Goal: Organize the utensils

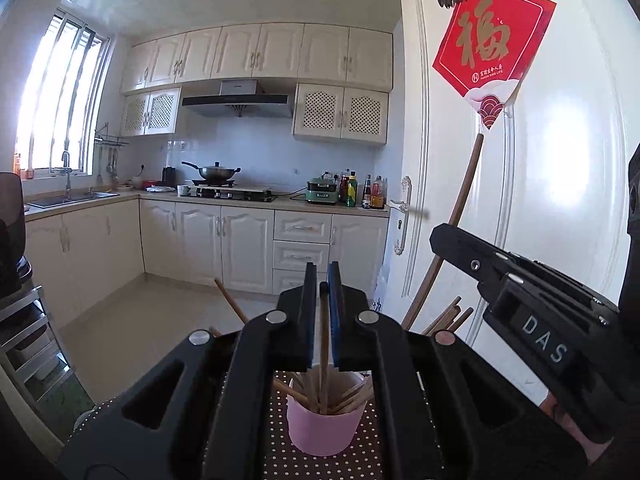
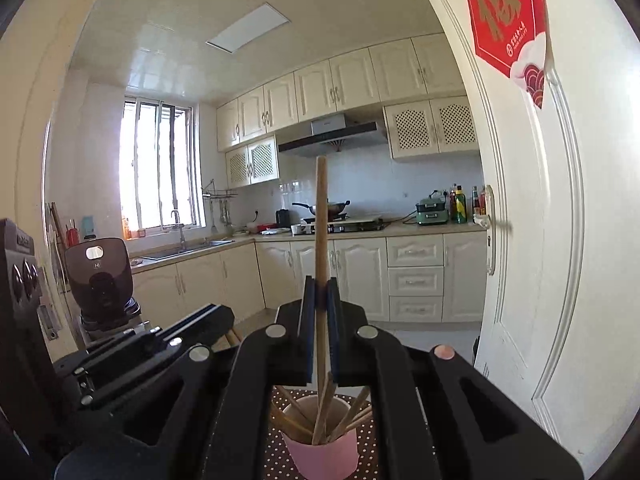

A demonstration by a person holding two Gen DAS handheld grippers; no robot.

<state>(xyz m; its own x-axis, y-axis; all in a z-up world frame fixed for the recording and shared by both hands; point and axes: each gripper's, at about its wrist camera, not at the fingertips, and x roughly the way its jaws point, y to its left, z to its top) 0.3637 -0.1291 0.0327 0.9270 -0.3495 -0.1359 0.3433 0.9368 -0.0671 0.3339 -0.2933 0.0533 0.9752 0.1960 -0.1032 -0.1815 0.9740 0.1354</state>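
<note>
A pink cup (image 1: 322,426) full of wooden chopsticks stands on a brown polka-dot mat, right below both grippers. My left gripper (image 1: 323,276) is shut on one chopstick (image 1: 323,332), which stands upright with its lower end inside the cup. My right gripper (image 2: 320,284) is shut on a longer wooden chopstick (image 2: 320,220); it rises well above the jaws and reaches down into the pink cup (image 2: 325,454). In the left wrist view the right gripper (image 1: 444,236) comes in from the right with its long stick (image 1: 464,200) leaning up. In the right wrist view the left gripper (image 2: 216,316) sits at the lower left.
A white door (image 1: 560,208) with a red paper sign stands close on the right. A dark appliance (image 2: 100,280) and a metal rack (image 1: 24,340) are at the left. The polka-dot mat (image 1: 360,460) covers the table; kitchen cabinets and open floor lie beyond.
</note>
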